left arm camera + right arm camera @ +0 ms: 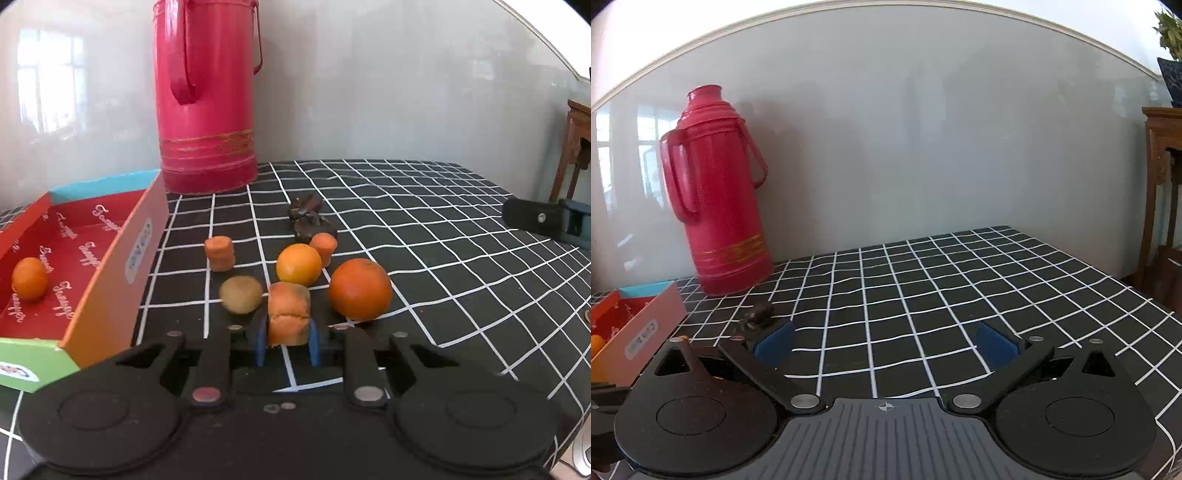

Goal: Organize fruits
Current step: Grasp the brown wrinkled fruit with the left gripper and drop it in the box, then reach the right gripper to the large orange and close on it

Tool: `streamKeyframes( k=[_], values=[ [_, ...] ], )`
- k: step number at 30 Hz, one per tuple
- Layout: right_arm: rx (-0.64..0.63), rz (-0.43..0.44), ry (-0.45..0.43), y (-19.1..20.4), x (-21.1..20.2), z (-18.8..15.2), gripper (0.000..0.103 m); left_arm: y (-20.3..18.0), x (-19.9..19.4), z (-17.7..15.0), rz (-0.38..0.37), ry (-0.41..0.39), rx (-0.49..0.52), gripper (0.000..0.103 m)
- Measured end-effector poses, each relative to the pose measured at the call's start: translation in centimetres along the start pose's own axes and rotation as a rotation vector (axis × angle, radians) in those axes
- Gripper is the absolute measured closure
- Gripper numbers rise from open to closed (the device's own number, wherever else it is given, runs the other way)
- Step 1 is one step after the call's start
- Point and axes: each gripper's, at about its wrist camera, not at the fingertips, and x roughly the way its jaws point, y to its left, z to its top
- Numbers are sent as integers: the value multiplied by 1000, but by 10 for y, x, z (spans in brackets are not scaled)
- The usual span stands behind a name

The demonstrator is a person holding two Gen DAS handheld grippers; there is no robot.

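Observation:
In the left wrist view my left gripper (287, 341) is shut on an orange carrot chunk (288, 313), its blue pads against both sides. Just beyond lie a kiwi (241, 294), a small orange (299, 264), a large orange (359, 289), two more carrot chunks (219, 253) (324, 247) and dark dried pieces (309, 218). A red open box (110, 258) at left holds one small orange (29, 278). In the right wrist view my right gripper (885, 345) is open and empty above the checked cloth; the box (639, 328) shows at far left.
A tall red thermos (207, 96) stands at the back against the wall, also in the right wrist view (716, 199). The table carries a black cloth with a white grid (923, 295). My right gripper's body (546, 221) shows at the right edge. A wooden stand (1161, 192) is at far right.

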Motion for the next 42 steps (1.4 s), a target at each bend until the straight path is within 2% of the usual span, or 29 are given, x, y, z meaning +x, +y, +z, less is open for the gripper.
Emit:
streamKeyframes(
  k=[7, 12, 14, 18, 19, 20, 21, 22, 25, 28, 42],
  values=[
    [-10, 21, 18, 13, 0, -3, 0, 11, -35, 0, 35, -106, 8, 90],
    [-28, 51, 24, 32, 0, -4, 0, 37, -68, 0, 124, -208, -12, 90],
    [-42, 68, 23, 42, 0, -5, 0, 55, -75, 0, 173, -224, -38, 90],
    [-76, 103, 28, 62, 1, -9, 0, 95, -74, -3, 257, -195, -106, 89],
    [-85, 111, 29, 66, 1, -9, 0, 102, -73, -4, 275, -187, -115, 76],
    [-96, 126, 31, 70, 1, -10, 0, 108, -72, -5, 282, -176, -123, 53],
    [-101, 137, 32, 73, 1, -10, 0, 112, -75, -7, 292, -185, -138, 39],
    [-104, 148, 34, 77, 2, -11, 0, 115, -81, -9, 306, -216, -146, 21],
    [-113, 184, 44, 86, 2, -12, 0, 117, -94, -11, 335, -260, -137, 10],
    [-128, 200, 50, 94, 1, -14, 0, 120, -95, -13, 344, -258, -137, 9],
    [-191, 172, 98, 108, 11, -22, 0, 133, -99, -21, 373, -235, -131, 6]
  ],
)
